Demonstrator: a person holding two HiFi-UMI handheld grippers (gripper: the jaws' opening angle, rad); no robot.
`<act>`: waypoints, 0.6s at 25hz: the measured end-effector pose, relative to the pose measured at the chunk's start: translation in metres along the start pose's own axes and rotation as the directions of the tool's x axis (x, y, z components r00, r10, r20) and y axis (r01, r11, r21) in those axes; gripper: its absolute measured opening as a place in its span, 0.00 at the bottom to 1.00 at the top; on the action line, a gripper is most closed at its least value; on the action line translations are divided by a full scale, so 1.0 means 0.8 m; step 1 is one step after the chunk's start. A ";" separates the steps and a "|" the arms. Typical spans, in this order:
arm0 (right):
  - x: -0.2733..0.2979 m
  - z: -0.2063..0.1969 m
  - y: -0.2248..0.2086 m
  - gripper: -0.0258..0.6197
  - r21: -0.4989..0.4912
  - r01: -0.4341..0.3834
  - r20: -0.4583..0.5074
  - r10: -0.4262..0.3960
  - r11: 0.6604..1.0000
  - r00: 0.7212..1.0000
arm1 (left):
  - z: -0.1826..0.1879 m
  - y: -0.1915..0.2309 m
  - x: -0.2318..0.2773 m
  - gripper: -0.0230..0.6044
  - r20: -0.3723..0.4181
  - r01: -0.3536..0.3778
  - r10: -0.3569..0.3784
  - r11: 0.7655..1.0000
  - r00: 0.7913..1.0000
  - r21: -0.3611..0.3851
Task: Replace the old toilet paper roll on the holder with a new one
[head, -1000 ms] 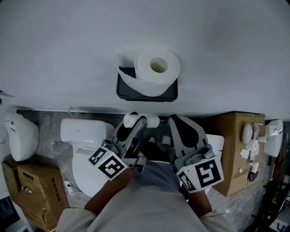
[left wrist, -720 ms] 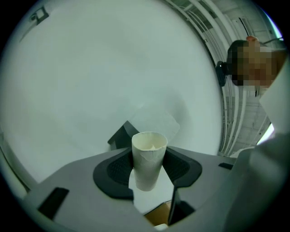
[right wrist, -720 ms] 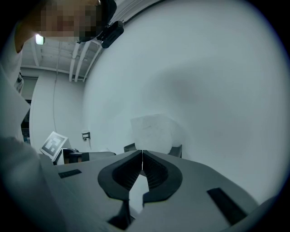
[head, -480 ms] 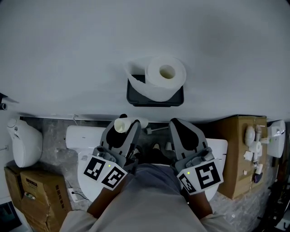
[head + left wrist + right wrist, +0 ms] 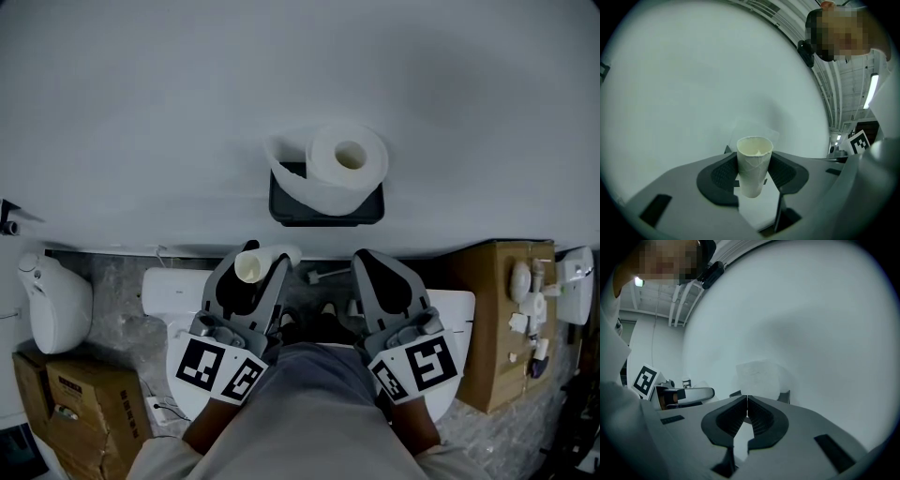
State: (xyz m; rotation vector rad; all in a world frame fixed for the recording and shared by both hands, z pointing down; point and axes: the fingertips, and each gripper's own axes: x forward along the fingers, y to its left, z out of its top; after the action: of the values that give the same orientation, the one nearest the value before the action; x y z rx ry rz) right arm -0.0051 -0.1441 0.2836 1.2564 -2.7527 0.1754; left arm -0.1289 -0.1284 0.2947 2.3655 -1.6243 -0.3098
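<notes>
Both jaws of the left gripper [image 5: 753,160] clamp the cardboard tube [image 5: 753,176].

No words, labels, brands or numbers can be read in any view.

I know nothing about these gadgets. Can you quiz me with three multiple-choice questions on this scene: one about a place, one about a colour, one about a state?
1. Where is the full roll?
A) on the holder on the wall
B) on the floor
C) on a box

2. What colour is the holder?
A) white
B) black
C) red

3. The fingers of the right gripper are:
A) clamped on the roll
B) wide apart
C) closed together, empty

Answers:
1 A: the head view shows the roll on the wall holder.
2 B: its tray is black against the pale wall.
3 C: the pads meet with nothing between them. Only the left gripper holds something, an empty tube.
</notes>
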 end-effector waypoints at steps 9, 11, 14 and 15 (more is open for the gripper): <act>0.008 0.004 0.002 0.07 -0.007 0.000 0.002 0.000 1.000 1.000 | 0.002 0.004 0.003 0.35 -0.004 0.009 -0.009 1.000 1.000 -0.002; 0.010 0.004 0.002 0.07 -0.008 0.002 0.002 -0.001 1.000 1.000 | 0.001 0.006 0.004 0.35 -0.003 0.011 -0.011 1.000 1.000 -0.005; 0.013 0.005 0.000 0.07 -0.010 0.009 0.005 -0.009 1.000 1.000 | 0.000 0.007 0.005 0.35 -0.002 0.031 -0.031 0.999 1.000 -0.024; 0.013 0.006 -0.002 0.07 -0.013 0.016 0.007 -0.016 1.000 1.000 | -0.001 0.007 0.006 0.35 -0.002 0.040 -0.040 0.999 0.999 -0.029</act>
State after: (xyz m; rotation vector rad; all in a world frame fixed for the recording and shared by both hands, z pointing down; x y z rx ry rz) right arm -0.0113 -0.1536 0.2805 1.2778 -2.7442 0.1517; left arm -0.1317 -0.1347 0.2966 2.3782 -1.5616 -0.3357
